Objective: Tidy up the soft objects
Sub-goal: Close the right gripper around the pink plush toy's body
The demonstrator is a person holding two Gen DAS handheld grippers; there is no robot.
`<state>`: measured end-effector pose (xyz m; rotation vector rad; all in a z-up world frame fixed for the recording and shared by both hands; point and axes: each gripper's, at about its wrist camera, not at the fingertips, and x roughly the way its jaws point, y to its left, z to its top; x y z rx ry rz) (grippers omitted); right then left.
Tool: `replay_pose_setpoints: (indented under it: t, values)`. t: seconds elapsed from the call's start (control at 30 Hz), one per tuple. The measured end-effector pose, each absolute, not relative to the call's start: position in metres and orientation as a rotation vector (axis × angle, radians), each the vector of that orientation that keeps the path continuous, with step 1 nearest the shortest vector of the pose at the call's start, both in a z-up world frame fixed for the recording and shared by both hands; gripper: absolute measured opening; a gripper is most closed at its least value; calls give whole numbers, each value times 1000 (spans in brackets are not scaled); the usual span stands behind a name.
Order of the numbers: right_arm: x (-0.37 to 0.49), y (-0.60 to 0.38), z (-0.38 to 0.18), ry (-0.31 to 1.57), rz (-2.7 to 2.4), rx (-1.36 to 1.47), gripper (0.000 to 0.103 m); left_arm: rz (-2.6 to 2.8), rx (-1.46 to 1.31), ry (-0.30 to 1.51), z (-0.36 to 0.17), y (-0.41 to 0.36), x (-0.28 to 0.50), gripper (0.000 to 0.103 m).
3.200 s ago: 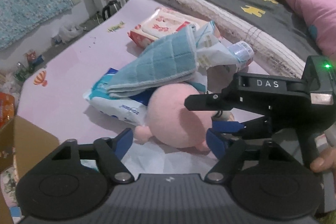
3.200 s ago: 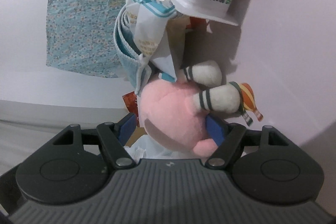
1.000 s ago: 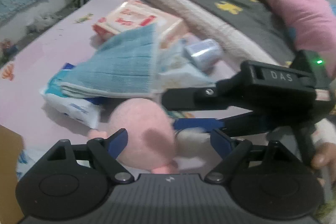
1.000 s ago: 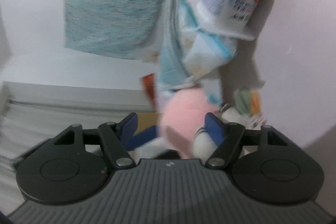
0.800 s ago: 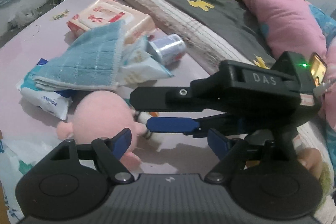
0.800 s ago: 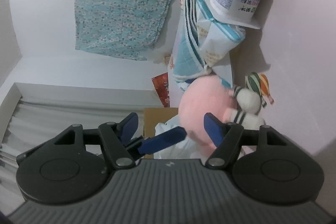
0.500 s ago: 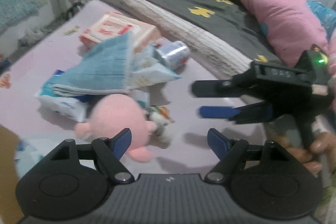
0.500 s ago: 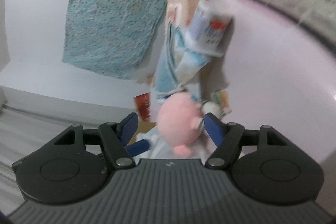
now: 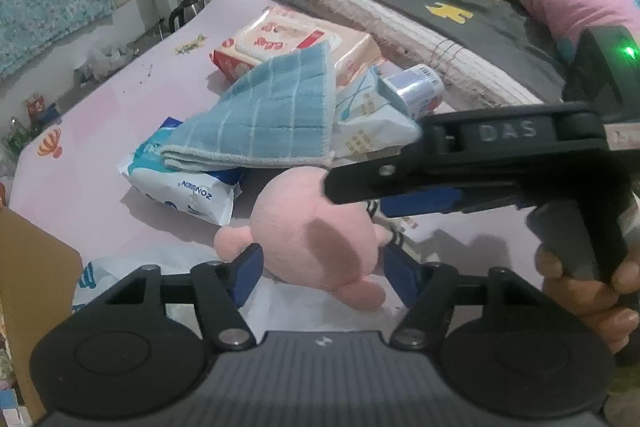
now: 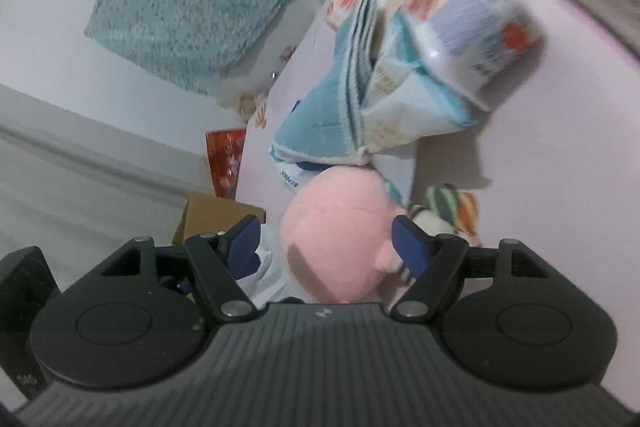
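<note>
Pink mat (image 9: pixel 100 163) beside bed, clutter heaped mid-mat. Pink plush toy (image 9: pixel 316 235) lies at near edge of heap, below folded blue towel (image 9: pixel 264 123) and tissue packs. Looks light, squashy, fuzzy; round head best hold.

Left gripper (image 9: pixel 320 267) jaws closing, plush between them, pads not yet pressing. Right gripper (image 10: pixel 324 243) jaws opening, straddling same plush, no grip.

Cardboard box (image 9: pixel 36 291) at mat's left edge; contents hidden.

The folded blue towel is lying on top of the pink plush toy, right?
Not quite. In the left wrist view the folded blue towel lies on the white-and-blue tissue pack, behind the pink plush toy, which sits on the mat in front.
</note>
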<state>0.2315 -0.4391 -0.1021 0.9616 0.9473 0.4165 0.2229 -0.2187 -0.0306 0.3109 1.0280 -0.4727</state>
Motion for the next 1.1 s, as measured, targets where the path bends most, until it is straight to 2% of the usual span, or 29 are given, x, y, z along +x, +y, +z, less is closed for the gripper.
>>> replay_pose_setpoints:
  t: [0.13, 0.3, 0.5, 1.1]
  values:
    - [250, -426, -109, 1014, 412, 945, 73, -470, 290, 1066, -41, -216, 234, 61]
    - [259, -422, -115, 1056, 406, 948, 73, -474, 274, 1078, -44, -215, 239, 64]
    - [252, -427, -120, 1043, 419, 980, 68, -483, 255, 1080, -42, -217, 237, 66]
    - [148, -481, -125, 920, 439, 1270, 68, -638, 233, 1001, 3, -240, 159, 71]
